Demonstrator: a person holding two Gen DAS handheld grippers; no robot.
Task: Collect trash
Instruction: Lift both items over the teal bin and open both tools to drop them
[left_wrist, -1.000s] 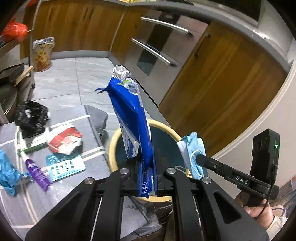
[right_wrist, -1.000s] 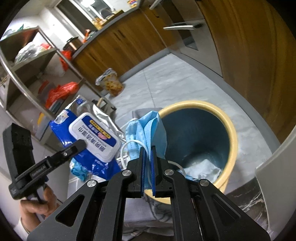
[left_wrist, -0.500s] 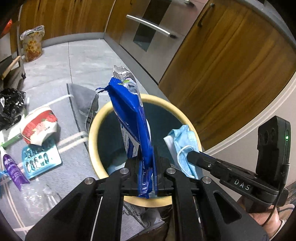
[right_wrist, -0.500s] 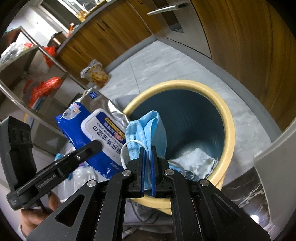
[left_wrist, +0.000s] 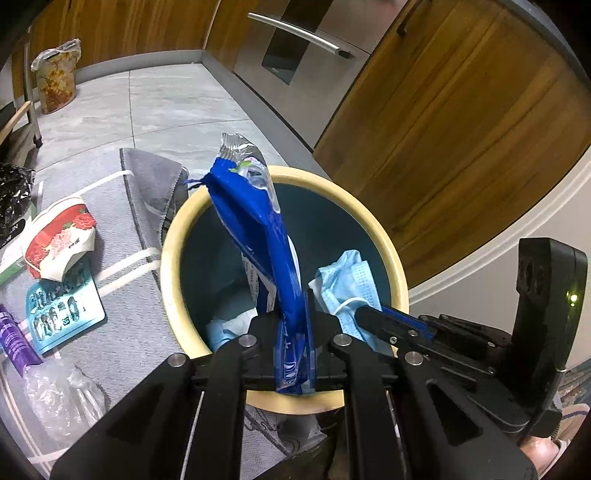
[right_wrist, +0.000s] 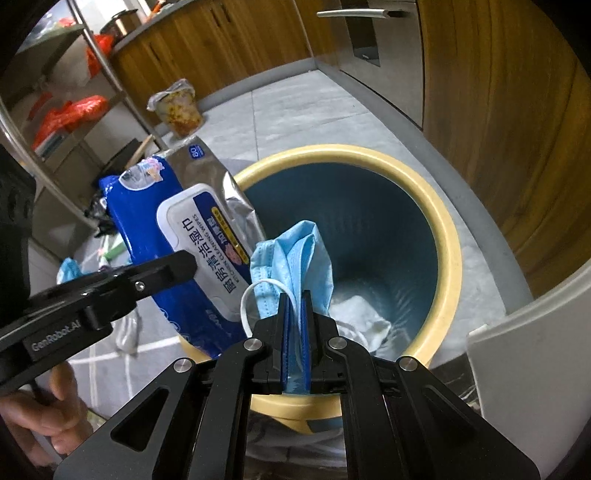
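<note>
Litter (left_wrist: 59, 236) is lying on grey mat at left. Left gripper (left_wrist: 294, 332) is pinching blue wipes pack (left_wrist: 258, 229) above yellow-rimmed bin (left_wrist: 388, 251); right gripper (right_wrist: 295, 325) is clamping blue face mask (right_wrist: 295, 251) over bin opening.

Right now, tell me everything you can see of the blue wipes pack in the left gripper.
The wipes pack is a soft blue plastic pouch with crimped silver ends and a white flip-lid label printed in Chinese. It looks flattened and slack, probably mostly empty. The left gripper is shut on its lower end, holding it roughly upright, edge-on to the left wrist camera, above the open mouth of the yellow-rimmed bin. Only the fingers clearly touch it; the face mask in the right gripper hangs beside it.
</note>
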